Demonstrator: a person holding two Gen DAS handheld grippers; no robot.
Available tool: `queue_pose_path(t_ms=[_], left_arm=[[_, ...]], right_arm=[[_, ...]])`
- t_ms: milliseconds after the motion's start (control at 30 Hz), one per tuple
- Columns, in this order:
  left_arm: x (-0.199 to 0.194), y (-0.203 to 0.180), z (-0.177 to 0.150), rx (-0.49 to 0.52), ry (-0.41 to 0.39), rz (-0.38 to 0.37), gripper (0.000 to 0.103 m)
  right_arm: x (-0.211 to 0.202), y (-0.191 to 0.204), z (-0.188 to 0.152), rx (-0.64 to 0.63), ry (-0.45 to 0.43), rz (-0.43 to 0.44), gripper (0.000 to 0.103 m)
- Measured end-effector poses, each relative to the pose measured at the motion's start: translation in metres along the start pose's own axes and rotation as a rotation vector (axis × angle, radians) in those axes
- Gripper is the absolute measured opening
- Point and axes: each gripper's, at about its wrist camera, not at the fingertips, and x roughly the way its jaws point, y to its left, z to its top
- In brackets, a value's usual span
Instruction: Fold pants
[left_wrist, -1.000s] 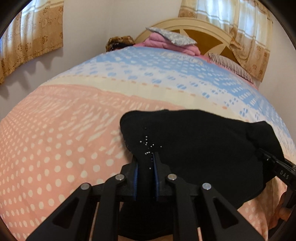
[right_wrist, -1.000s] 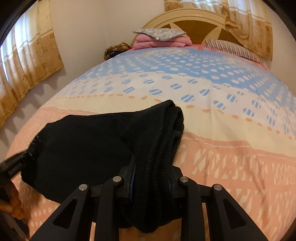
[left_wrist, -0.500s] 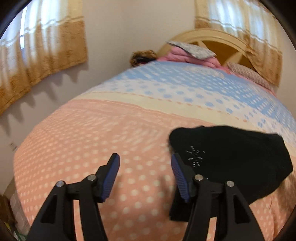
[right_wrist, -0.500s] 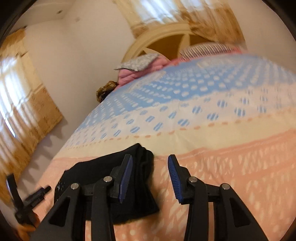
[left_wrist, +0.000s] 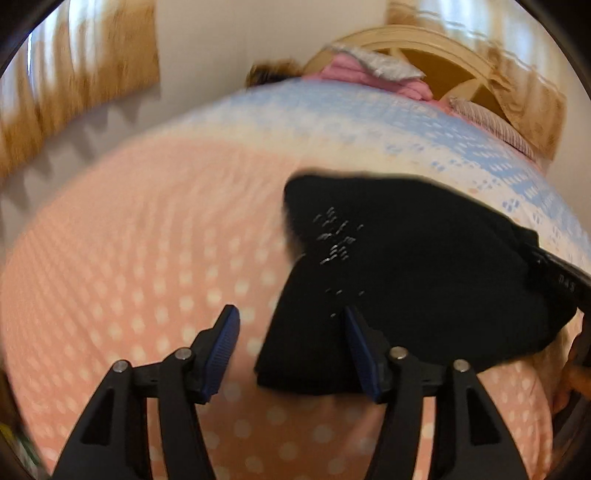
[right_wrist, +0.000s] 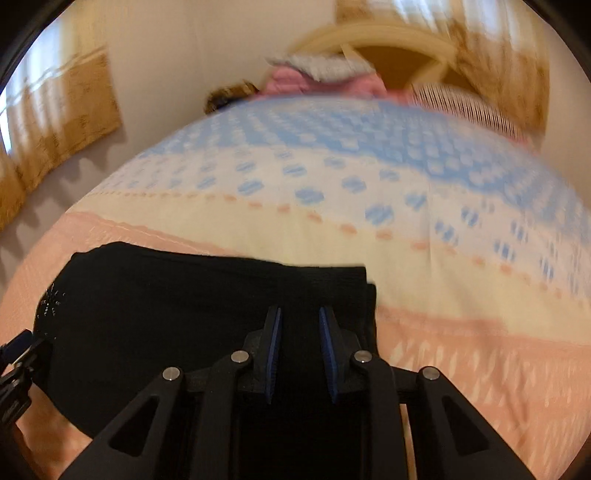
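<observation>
Both views blurry. Far left, tan curtain (left_wrist: 85, 66) on the wall. Left gripper (left_wrist: 291, 332) spread wide, blue pads (left_wrist: 221, 350) apart, nothing between them; it hangs over the pink polka-dot part of the bedspread (left_wrist: 129, 258), its right finger at the left edge of the pants. Black pants (left_wrist: 413, 266) lie folded into a compact slab on the bedspread, small silvery studs (left_wrist: 336, 240) near their left end. Right gripper (right_wrist: 301, 350) sits over the right end of the pants (right_wrist: 177, 314), jaws narrowed, black cloth seen in the gap; cannot tell if the pads actually pinch it. Behind, bedspread (right_wrist: 332, 177) turns cream then blue-dotted; pink pillows (left_wrist: 369, 72) and cream headboard (left_wrist: 424, 48) at the far end.
</observation>
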Motion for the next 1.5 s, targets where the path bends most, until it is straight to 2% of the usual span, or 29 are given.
queue_pose_path(t_ms=[133, 267, 300, 367, 433, 533, 567, 667, 733, 800, 833, 900, 933, 1033, 1167, 1233, 1267, 1300, 1333, 1367, 1433, 1500], left_arm=[[-0.006, 0.006, 0.003, -0.019, 0.004, -0.003, 0.064], [-0.023, 0.017, -0.002, -0.075, -0.002, -0.020, 0.064], [-0.032, 0.022, 0.000, -0.091, -0.022, -0.029, 0.063], [-0.041, 0.020, 0.004, -0.091, -0.060, -0.037, 0.063], [-0.050, 0.017, 0.017, -0.064, -0.112, -0.044, 0.063], [-0.043, 0.008, 0.038, -0.038, -0.142, -0.053, 0.063], [-0.039, 0.005, 0.045, -0.046, -0.151, -0.078, 0.063], [-0.019, 0.000, 0.057, -0.107, -0.128, -0.183, 0.062], [-0.005, -0.002, 0.058, -0.173, -0.120, -0.245, 0.058], [0.010, -0.003, 0.058, -0.231, -0.098, -0.265, 0.050], [0.019, -0.005, 0.057, -0.241, -0.082, -0.251, 0.047], [0.040, -0.003, 0.053, -0.222, -0.025, -0.151, 0.026], [0.044, -0.002, 0.050, -0.211, -0.028, -0.129, 0.022], [0.049, 0.006, 0.052, -0.218, -0.015, -0.162, 0.019], [0.045, -0.003, 0.058, -0.128, 0.006, -0.111, 0.018], [0.033, -0.009, 0.058, -0.090, 0.015, -0.096, 0.024], [0.027, -0.010, 0.057, -0.078, 0.014, -0.086, 0.039], [0.017, -0.012, 0.054, -0.061, 0.009, -0.057, 0.058], [0.009, -0.014, 0.049, -0.033, -0.004, -0.017, 0.065], [0.001, -0.018, 0.045, 0.001, -0.025, 0.014, 0.070], [-0.017, -0.025, 0.032, 0.081, -0.081, 0.054, 0.070], [-0.028, -0.028, 0.018, 0.123, -0.098, 0.065, 0.070]], right_arm=[[-0.001, 0.011, -0.001, -0.057, 0.005, -0.031, 0.035], [-0.017, 0.016, -0.001, -0.064, -0.025, -0.039, 0.036], [-0.035, 0.014, -0.005, -0.034, -0.080, -0.003, 0.036], [-0.054, 0.015, -0.009, -0.022, -0.126, 0.047, 0.036], [-0.065, 0.023, -0.014, -0.046, -0.137, 0.047, 0.036], [-0.064, 0.023, -0.029, -0.027, -0.082, 0.110, 0.036], [-0.057, 0.020, -0.034, 0.001, -0.045, 0.147, 0.036], [-0.043, 0.013, -0.041, 0.041, 0.004, 0.167, 0.036], [-0.041, 0.010, -0.040, 0.057, 0.008, 0.181, 0.036], [-0.042, 0.013, -0.042, 0.043, 0.000, 0.172, 0.036], [-0.043, 0.015, -0.044, 0.035, -0.003, 0.165, 0.036], [-0.042, 0.015, -0.043, 0.028, -0.004, 0.159, 0.036], [-0.041, 0.014, -0.043, 0.031, -0.004, 0.163, 0.036], [-0.040, 0.011, -0.043, 0.046, -0.002, 0.187, 0.036], [-0.039, 0.011, -0.044, 0.039, 0.001, 0.191, 0.039], [-0.040, 0.013, -0.044, 0.026, 0.000, 0.195, 0.045], [-0.040, 0.014, -0.044, 0.018, -0.001, 0.193, 0.047], [-0.041, 0.016, -0.045, 0.014, -0.002, 0.190, 0.047], [-0.041, 0.017, -0.044, 0.008, 0.002, 0.190, 0.049], [-0.042, 0.018, -0.044, 0.008, 0.007, 0.189, 0.049], [-0.048, 0.019, -0.043, 0.017, 0.029, 0.171, 0.049], [-0.062, 0.019, -0.046, 0.040, 0.023, 0.158, 0.051]])
